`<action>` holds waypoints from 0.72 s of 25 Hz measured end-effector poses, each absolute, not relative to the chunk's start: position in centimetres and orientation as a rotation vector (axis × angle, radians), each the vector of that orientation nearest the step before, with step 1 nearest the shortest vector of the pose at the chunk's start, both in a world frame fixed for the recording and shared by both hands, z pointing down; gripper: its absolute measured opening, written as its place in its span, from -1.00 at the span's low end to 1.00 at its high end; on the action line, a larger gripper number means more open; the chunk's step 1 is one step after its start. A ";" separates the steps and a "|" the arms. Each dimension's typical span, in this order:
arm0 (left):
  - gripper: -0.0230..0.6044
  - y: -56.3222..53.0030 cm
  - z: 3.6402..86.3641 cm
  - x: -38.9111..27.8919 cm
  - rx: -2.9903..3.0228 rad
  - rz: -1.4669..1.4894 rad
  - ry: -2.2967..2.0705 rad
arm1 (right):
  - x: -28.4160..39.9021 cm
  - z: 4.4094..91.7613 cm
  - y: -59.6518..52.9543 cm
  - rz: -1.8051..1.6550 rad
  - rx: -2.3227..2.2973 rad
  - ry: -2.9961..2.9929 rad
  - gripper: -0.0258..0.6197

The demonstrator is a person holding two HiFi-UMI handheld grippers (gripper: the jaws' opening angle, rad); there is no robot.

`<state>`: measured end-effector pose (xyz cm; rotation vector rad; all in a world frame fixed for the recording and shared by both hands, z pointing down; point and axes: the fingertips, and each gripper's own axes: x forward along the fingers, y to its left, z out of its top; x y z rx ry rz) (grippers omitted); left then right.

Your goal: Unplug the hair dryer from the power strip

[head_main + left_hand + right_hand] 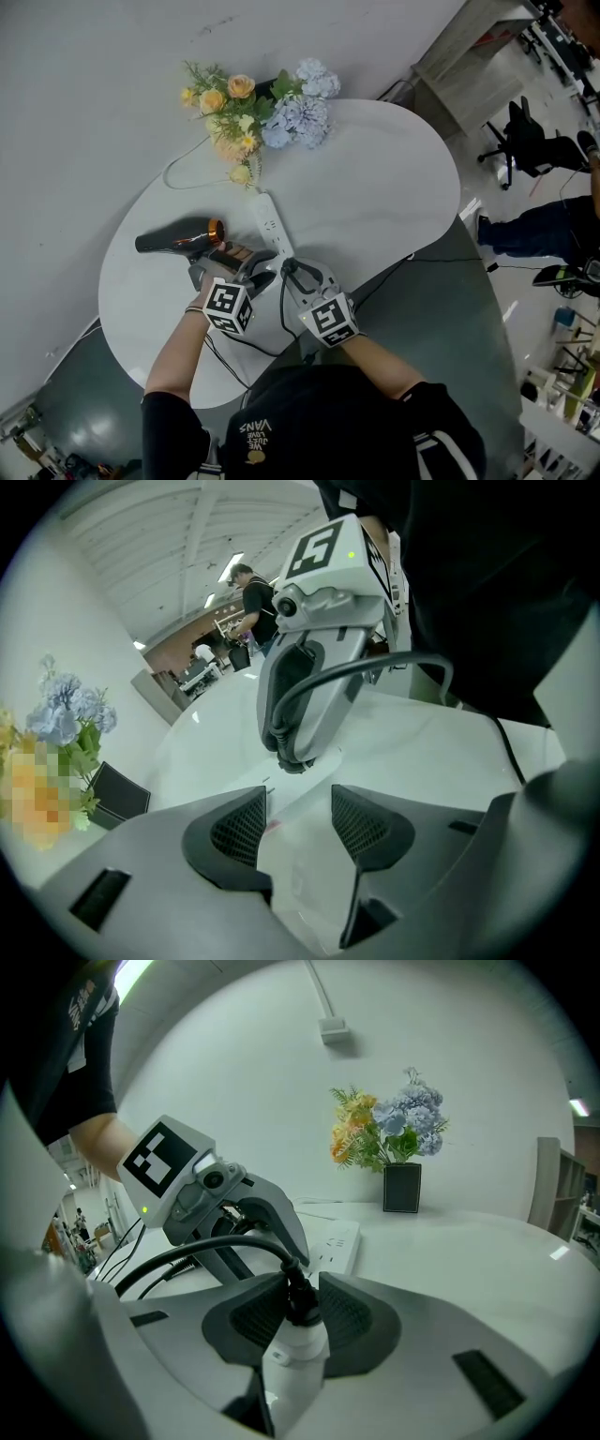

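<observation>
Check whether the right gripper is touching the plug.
Touching. The right gripper view shows the right gripper closed on the white plug, with one pad pressing against each side and no gap.

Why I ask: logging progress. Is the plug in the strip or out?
Out: the right gripper holds the plug clear of the strip ahead.

The left gripper (298,829) and the right gripper (300,1316) look alike. Each has a smooth light-grey moulded shell and two jaws faced with black fine-mesh pads (234,829). At the back sits a white cube (228,307) with black square markers, and a small green light (145,1210) beside it. The person wears a black short-sleeved T-shirt (328,422) with white chest print and white stripes (433,442) on the right sleeve.
</observation>
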<state>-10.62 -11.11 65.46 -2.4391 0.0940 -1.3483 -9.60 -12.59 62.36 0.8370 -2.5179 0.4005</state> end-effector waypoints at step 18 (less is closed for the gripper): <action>-0.21 -11.5 66.2 -9.3 -2.380 -1.368 0.176 | -8.2 62.1 -12.8 0.347 0.870 -2.496 -0.68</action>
